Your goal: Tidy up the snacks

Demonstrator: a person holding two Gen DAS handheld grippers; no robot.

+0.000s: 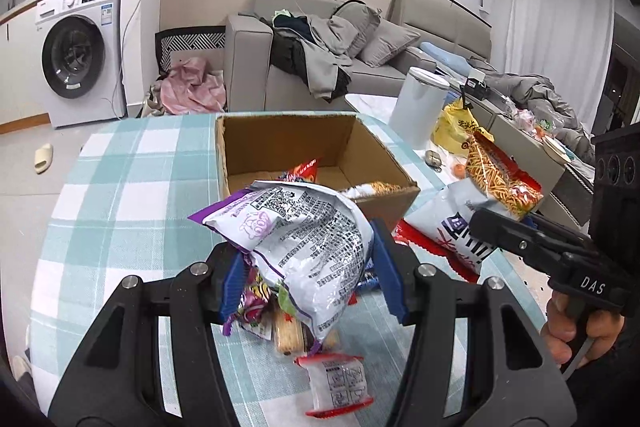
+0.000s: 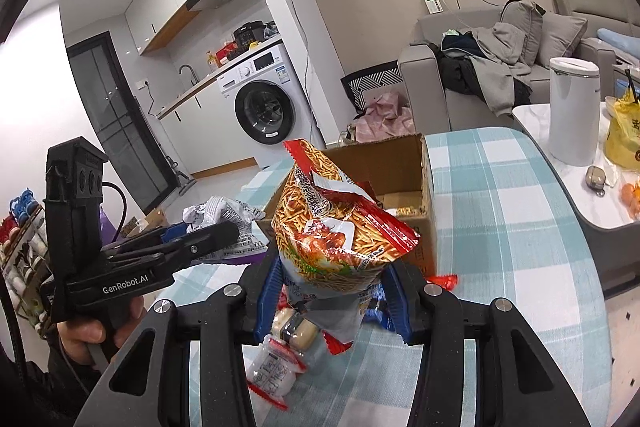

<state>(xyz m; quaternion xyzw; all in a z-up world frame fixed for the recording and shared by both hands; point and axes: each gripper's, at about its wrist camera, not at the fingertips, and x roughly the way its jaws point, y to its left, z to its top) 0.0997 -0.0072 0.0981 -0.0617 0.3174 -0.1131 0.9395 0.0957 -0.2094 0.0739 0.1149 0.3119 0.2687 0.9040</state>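
Left wrist view shows our left tool clamped on a crinkled silver-and-purple snack bag, its blue ribbed pads pressing the foil from both sides, the bag held above the bench. Our right tool is closed on a glossy orange-and-red bag of noodle sticks, and a pale grey-white bag hangs pinched with it beneath; both are lifted clear of the cloth. An open corrugated cardboard box stands just beyond the held bags, upright, with a few packets lying on its floor. Under the tools, loose snacks lie on the bench: a clear wrapper with red serrated ends, beige biscuit packs and a small purple packet. The bench wears a soft woven cloth checked in teal and white. Beyond it we see a tall white cylindrical bin, a yellow plastic bag on a white marble-look low table, a grey fabric sofa heaped with clothes and cushions, a front-loading washing machine, and a pale tiled floor.
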